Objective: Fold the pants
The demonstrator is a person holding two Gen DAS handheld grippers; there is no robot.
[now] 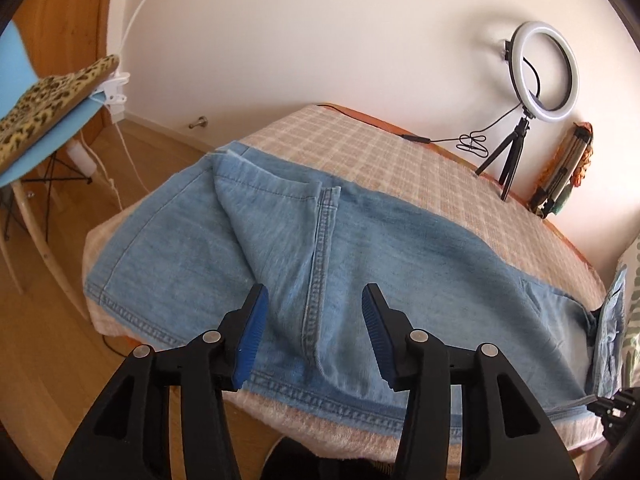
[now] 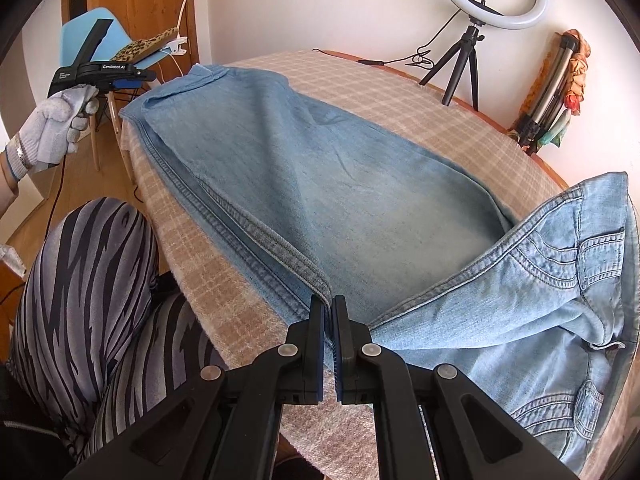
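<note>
Light blue denim pants lie along a table covered with a checked cloth. In the left wrist view my left gripper is open, just above the leg end, with a raised fold and seam between its blue pads. In the right wrist view my right gripper is shut on the near seam edge of the pants, and the waist part with pockets is folded up to its right. The left gripper shows at the far left, held by a gloved hand.
A ring light on a tripod and a folded stand are at the table's far edge by the wall. A blue chair with a leopard cushion stands left. The person's striped legs are against the near edge.
</note>
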